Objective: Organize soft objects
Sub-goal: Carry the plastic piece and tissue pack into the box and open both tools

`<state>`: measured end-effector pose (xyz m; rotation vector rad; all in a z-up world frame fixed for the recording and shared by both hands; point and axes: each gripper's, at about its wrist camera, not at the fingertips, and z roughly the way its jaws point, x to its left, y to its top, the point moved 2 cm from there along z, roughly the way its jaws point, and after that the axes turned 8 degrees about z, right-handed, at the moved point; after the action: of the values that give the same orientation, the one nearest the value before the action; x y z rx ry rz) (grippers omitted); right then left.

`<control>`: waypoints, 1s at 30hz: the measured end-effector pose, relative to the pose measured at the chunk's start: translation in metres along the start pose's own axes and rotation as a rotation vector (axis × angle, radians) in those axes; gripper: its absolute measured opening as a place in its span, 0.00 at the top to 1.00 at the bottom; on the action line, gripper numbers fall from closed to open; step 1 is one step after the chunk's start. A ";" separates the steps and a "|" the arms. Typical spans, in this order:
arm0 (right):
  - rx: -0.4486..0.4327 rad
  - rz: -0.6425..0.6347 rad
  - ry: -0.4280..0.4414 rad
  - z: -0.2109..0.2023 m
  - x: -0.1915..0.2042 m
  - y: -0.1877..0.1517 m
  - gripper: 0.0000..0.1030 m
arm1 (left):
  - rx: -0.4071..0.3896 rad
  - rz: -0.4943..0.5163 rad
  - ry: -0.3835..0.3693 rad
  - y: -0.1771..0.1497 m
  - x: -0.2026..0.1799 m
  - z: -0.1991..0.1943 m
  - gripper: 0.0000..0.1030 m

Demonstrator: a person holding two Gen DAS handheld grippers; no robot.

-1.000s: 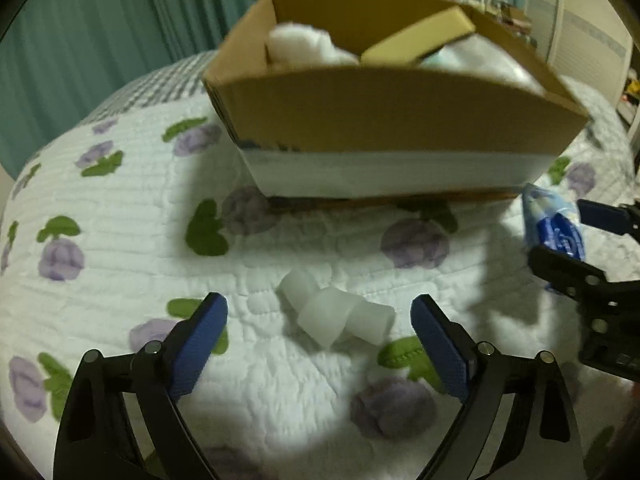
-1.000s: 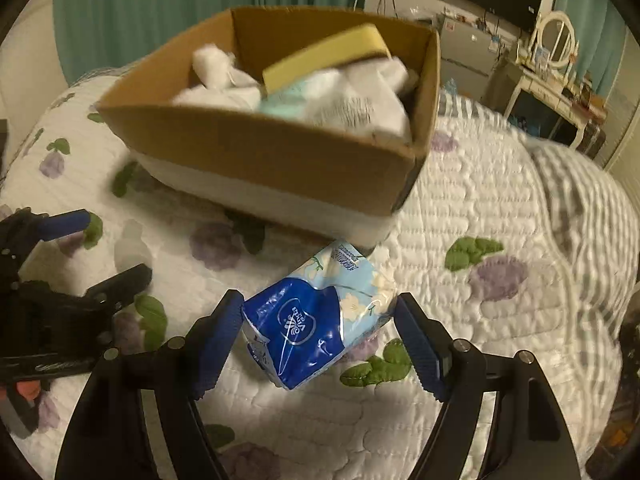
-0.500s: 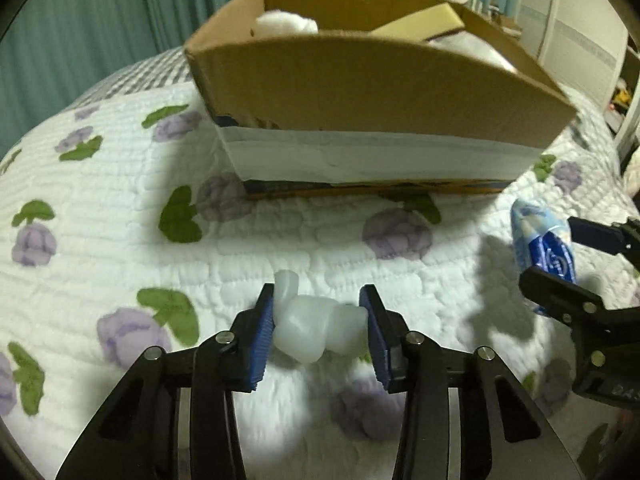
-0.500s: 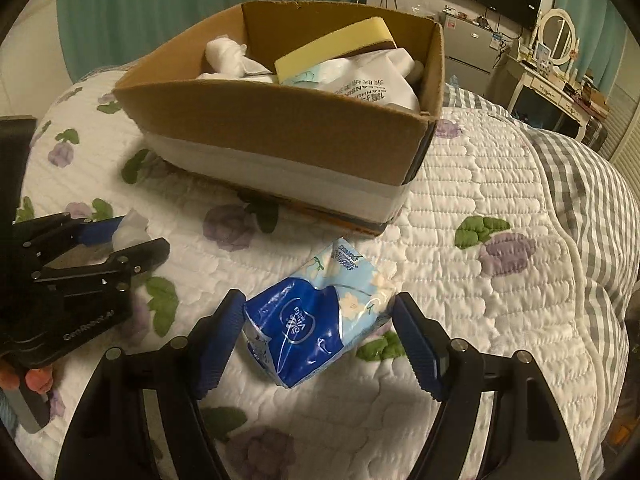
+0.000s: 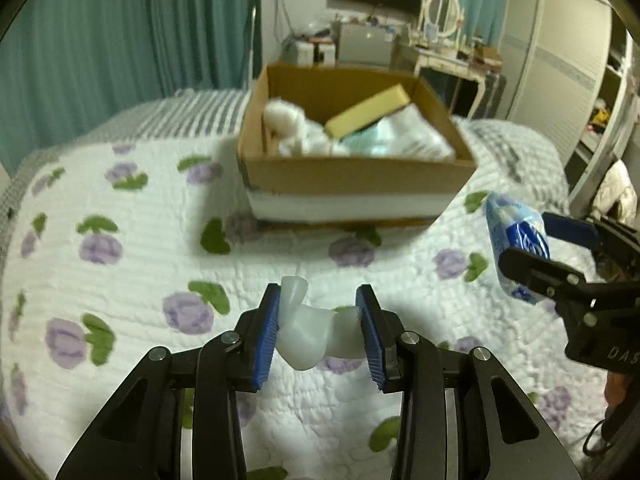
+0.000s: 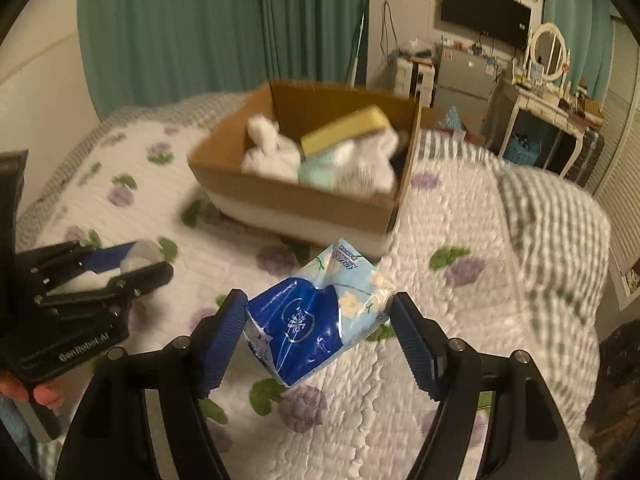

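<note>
**Both grippers loaded, held clear of the quilt in front of the box**

The floral quilt (image 5: 132, 216) covers the whole bed, and the cardboard box (image 5: 356, 178) sits on it as the one fixed landmark. Left of the box, and on the side of it facing the cameras, the quilt lies bare, so there is wide room there. To the right of the box, in the right wrist view, the quilt gives way to a grey checked blanket (image 6: 552, 216) that drops off at the bed's edge. Beyond the box stand green curtains (image 6: 208, 28) and a dresser.

The box is open at the top with upright walls. Inside lie white soft bundles, pale packets and a yellow sponge (image 5: 366, 114) leaning across them.

The right gripper (image 6: 318, 334) is in front of the box's right corner, its pads pressing both ends of a blue tissue pack (image 6: 316, 316), which hangs above the quilt.

The left gripper (image 5: 318, 330) is in front of the box's middle. Its jaws are closing, and its pads pinch a crumpled white foam piece (image 5: 306, 334), also off the quilt.
</note>
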<state>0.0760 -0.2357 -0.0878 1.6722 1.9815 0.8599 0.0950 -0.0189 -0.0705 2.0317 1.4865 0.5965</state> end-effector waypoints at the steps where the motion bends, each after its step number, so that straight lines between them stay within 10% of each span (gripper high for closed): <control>1: -0.021 -0.007 -0.002 -0.011 0.002 0.008 0.29 | -0.017 0.002 0.000 0.006 -0.001 -0.008 0.64; 13: -0.183 -0.031 0.011 -0.048 0.003 0.113 0.29 | -0.153 0.018 0.008 0.098 0.013 -0.022 0.64; 30: -0.086 0.044 0.056 0.104 -0.020 0.199 0.28 | -0.138 0.038 0.030 0.165 0.042 0.103 0.63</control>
<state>0.2925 -0.2166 -0.0290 1.6659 1.9220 1.0033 0.2909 -0.0356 -0.0380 1.9569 1.3862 0.7273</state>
